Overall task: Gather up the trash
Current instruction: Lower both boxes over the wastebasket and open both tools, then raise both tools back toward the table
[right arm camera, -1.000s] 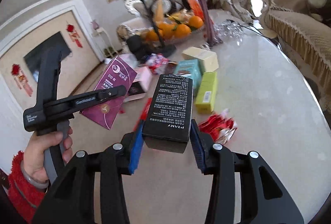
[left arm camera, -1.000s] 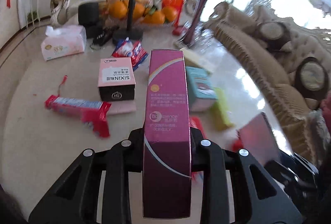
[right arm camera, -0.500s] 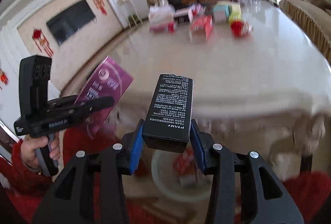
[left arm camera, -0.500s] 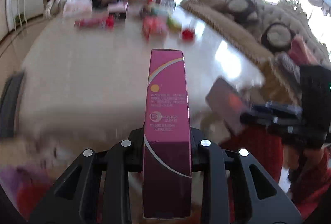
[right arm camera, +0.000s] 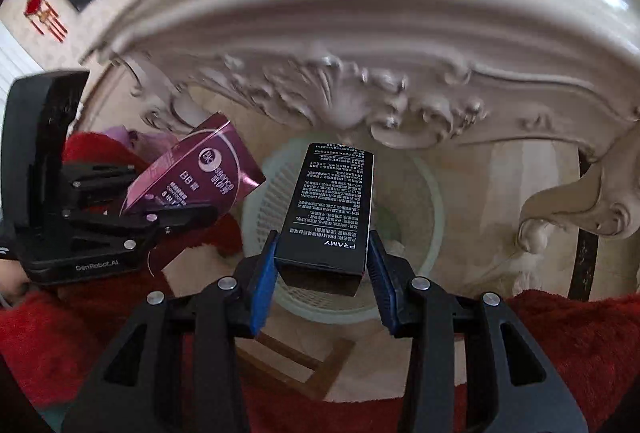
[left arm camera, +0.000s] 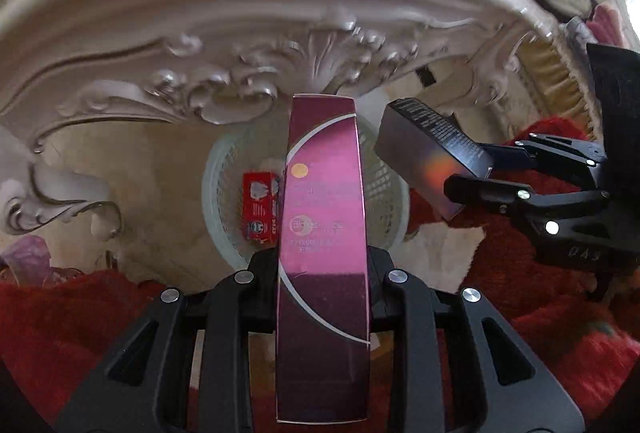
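**A:** What does the left wrist view give you?

**B:** My left gripper [left arm camera: 322, 273] is pitched steeply down, jaws clamped on the sides of a tall magenta carton [left arm camera: 324, 253] that stands up between them. Below it sits a pale mesh wastebasket [left arm camera: 384, 185] on the floor, with a red packet [left arm camera: 260, 209] already inside. The carved table edge [left arm camera: 240, 33] hangs close above the basket's far rim — little headroom there. At right, my right gripper [left arm camera: 480, 173] holds a black box [left arm camera: 432, 157] over the basket's rim.

**A:** And the right wrist view?

**B:** The right gripper [right arm camera: 322, 265] also tilts down; its blue-padded fingers [right arm camera: 264, 273] press the sides of the black PRAMY box [right arm camera: 330, 209], directly over the wastebasket [right arm camera: 424, 201]. The left gripper [right arm camera: 176, 217] comes in from the left with the magenta carton [right arm camera: 196, 169] by the basket's rim. A table leg [right arm camera: 580, 201] stands to the right — the basket mouth itself is open.
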Demonstrator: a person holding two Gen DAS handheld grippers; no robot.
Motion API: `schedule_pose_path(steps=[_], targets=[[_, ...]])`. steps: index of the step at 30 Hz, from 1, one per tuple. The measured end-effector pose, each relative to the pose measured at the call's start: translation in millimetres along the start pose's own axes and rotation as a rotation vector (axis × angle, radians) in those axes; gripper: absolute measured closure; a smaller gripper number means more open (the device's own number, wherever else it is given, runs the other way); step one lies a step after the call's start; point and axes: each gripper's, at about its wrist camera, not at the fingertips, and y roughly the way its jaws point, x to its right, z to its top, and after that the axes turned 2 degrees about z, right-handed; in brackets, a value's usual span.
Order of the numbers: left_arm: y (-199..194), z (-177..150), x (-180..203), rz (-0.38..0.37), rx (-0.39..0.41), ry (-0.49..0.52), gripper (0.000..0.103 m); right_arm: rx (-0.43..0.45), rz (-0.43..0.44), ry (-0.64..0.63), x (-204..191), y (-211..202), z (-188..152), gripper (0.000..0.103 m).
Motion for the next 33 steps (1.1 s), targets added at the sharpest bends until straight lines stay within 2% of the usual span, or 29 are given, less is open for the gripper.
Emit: schedule_pose_path(steps=[5, 6, 7, 8, 9, 12, 14, 19, 24, 27, 30, 33], targets=[[24, 2, -7, 0.046, -0.059, -0.033, 0.073, -0.022, -0.031, -0.017, 4, 11, -4, 0.060], [27, 2, -8, 0.058, -0.067, -0.035, 0.062, -0.023, -0.044, -0.021, 4, 12, -5, 0.053], [28, 3, -6, 0.073, -0.067, -0.031, 0.015, -0.026, -0.065, -0.027, 6, 12, -6, 0.040], [28, 4, -5, 0.086, -0.052, -0.023, 0.005, -0.013, -0.089, -0.031, 6, 11, -7, 0.037], [24, 3, -3, 0.086, -0.014, -0.014, 0.005, -0.003, -0.097, -0.031, 7, 10, -7, 0.037], [19, 5, -3, 0.047, 0.010, -0.021, 0.005, 0.007, -0.086, -0.004, 13, 8, -7, 0.037], [16, 5, -4, 0.053, 0.023, -0.026, 0.005, 0.017, -0.085, 0.012, 16, 3, -6, 0.037], [-6, 1, -20, 0.027, 0.097, -0.096, 0.005, 0.053, -0.104, 0.018, 16, -13, -8, 0.037], [-63, -1, -35, 0.032, 0.242, -0.152, 0.005, 0.213, -0.088, 0.021, 13, -57, -1, 0.037], [-100, 10, -43, 0.089, 0.330, -0.162, 0.005, 0.329, -0.101, 0.035, 19, -87, 14, 0.037], [-129, 31, -50, 0.145, 0.407, -0.168, 0.005, 0.419, -0.146, 0.018, 24, -108, 38, 0.037], [-144, 65, -59, 0.169, 0.440, -0.180, 0.005, 0.480, -0.235, 0.006, 32, -119, 68, 0.037]])
